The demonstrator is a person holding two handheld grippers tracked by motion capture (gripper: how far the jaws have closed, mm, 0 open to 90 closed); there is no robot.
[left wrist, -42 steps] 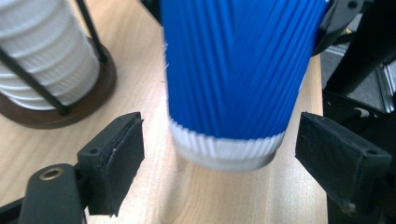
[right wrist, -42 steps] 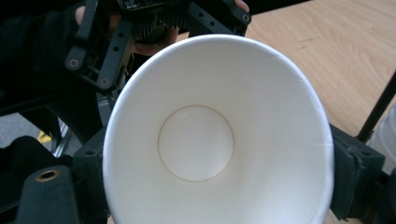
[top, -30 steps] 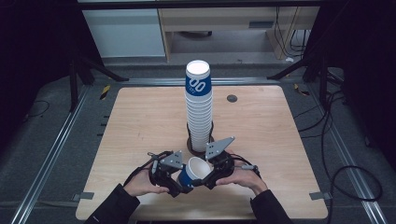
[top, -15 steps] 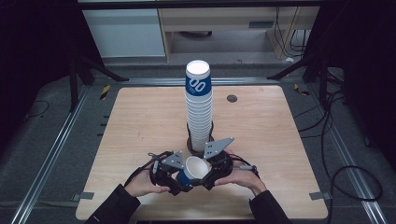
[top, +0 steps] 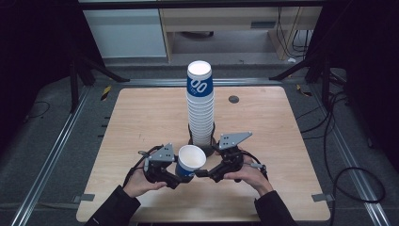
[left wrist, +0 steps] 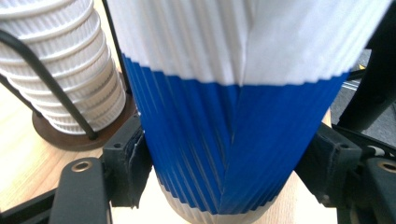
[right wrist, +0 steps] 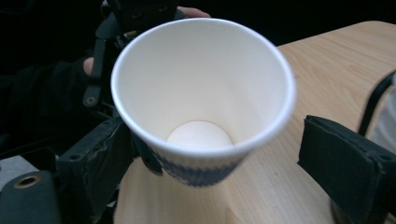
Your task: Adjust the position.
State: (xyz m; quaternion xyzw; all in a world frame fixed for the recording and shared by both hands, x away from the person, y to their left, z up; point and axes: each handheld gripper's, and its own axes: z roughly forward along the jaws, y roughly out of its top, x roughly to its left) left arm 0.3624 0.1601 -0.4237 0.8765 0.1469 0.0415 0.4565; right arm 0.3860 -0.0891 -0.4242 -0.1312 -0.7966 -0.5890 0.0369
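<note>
Paper cup (top: 190,161), blue-banded with a white inside, sat lifted off the table (top: 141,117) just in front of the tall cup stack (top: 201,106), mouth tipped up and toward the right tongs (top: 202,172). The left tongs (top: 174,176) had it: in the left gripper view, both black pads pressed against the ribbed blue wall of the cup (left wrist: 233,140), one on each side, low on the body near its base. The stack's lower white rims (left wrist: 60,70) stood just beside the cup there, held in a black wire holder on a round dark base (left wrist: 70,137).

Over on the other side, the right tongs stood parted. The right gripper view looked straight into the cup's open mouth (right wrist: 201,93); one pad (right wrist: 100,158) sat close against the cup's lower wall, while the other pad (right wrist: 345,163) stood well clear of the rim with bare table between. Those jaws had just been closing a little after springing wide, with the cup between them but not clamped. The left hand (right wrist: 88,65) showed behind the cup in that view.

Relative to the stack, both hands met just in front of its base, left hand (top: 139,181) to one side of the cup, right hand (top: 247,172) to the other.
</note>
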